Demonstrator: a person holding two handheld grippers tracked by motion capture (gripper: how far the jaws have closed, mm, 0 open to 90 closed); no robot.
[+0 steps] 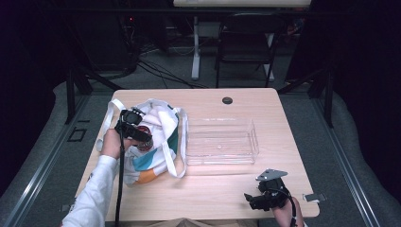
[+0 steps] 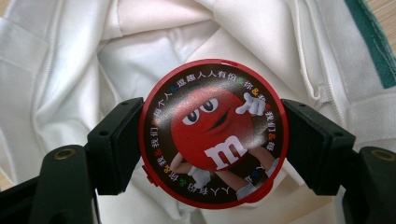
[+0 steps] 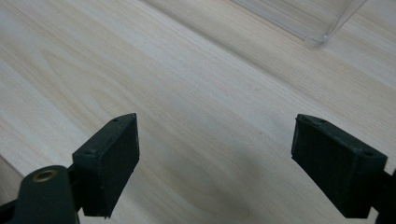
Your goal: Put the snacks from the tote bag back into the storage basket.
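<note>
A round red candy tin (image 2: 213,133) with a red cartoon character and an "m" on its lid sits between both black jaws of my left gripper (image 2: 212,144), which is shut on its sides. In the high view the left gripper (image 1: 140,136) holds the tin (image 1: 145,143) over the open mouth of a white tote bag (image 1: 156,137) with teal and orange patches at the table's left. White bag fabric (image 2: 70,70) lies behind the tin. My right gripper (image 1: 255,201) rests near the front right edge, and in its own view the right gripper (image 3: 215,168) stands open over bare wood.
A clear plastic tray (image 1: 221,141) sits in the middle of the light wooden table (image 1: 213,189), its corner (image 3: 317,37) showing in the right gripper view. The bag's straps (image 1: 182,142) trail toward the tray. A folding chair (image 1: 246,47) and a table leg (image 1: 195,45) stand beyond the far edge.
</note>
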